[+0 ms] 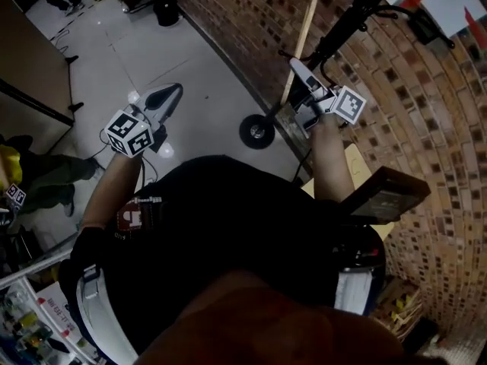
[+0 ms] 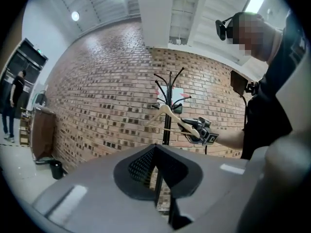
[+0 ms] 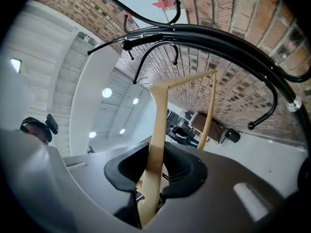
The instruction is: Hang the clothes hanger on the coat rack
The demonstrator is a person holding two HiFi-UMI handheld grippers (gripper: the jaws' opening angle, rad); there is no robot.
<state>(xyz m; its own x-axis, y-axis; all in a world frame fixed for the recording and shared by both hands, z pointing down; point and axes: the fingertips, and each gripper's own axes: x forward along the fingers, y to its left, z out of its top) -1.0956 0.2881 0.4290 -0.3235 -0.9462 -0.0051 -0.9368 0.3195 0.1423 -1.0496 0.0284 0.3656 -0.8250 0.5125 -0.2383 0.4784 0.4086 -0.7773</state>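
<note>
Wooden hanger (image 3: 158, 130), glossy metal rack (image 3: 233, 42)

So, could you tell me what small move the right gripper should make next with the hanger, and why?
Probably lift the right gripper slightly and ease it toward the coat rack. It is clamped on one arm of the hanger, whose top is close to the rack's curved arms but rests on none of them yet.
</note>
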